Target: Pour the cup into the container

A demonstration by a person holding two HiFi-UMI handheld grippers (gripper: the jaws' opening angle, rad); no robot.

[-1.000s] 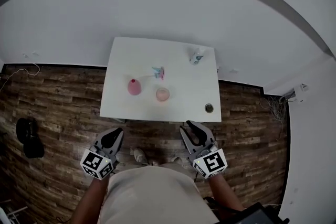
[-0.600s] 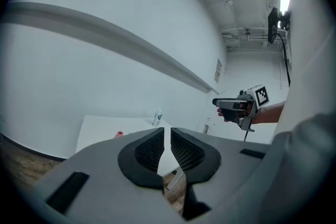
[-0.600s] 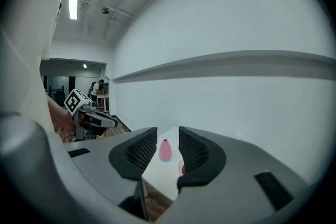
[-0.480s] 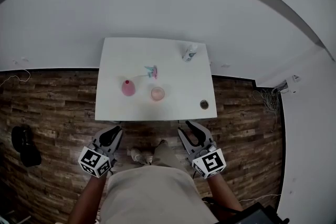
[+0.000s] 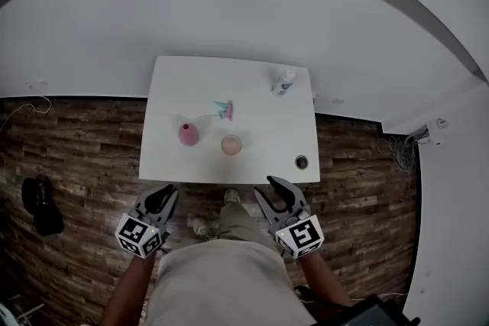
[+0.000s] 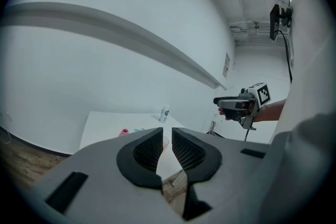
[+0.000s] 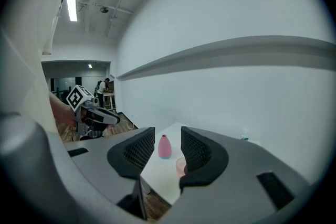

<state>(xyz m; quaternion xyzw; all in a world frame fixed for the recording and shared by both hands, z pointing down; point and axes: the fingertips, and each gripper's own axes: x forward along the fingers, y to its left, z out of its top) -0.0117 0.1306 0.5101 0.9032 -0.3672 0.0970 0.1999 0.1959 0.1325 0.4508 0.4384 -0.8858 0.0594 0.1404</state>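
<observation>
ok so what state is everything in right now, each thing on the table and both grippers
left gripper: jaws slightly apart, just been opening, holding nothing
right gripper: jaws apart, just been opening, holding nothing
translucent pink cup: upright on the white table, untouched, contents unclear
pink vase-shaped container: upright, left of the cup in the head view, apart from it
small white bottle with teal label: standing near the table's far right corner

1. The left hand-held gripper's [image 5: 162, 198] jaws opened a narrow gap, with nothing between them.
2. The right hand-held gripper's [image 5: 276, 188] jaws opened wider, likewise empty.
3. The person's shoe [image 5: 231, 196] stepped forward, up close to the desk's [image 5: 176, 80] near edge.
</observation>
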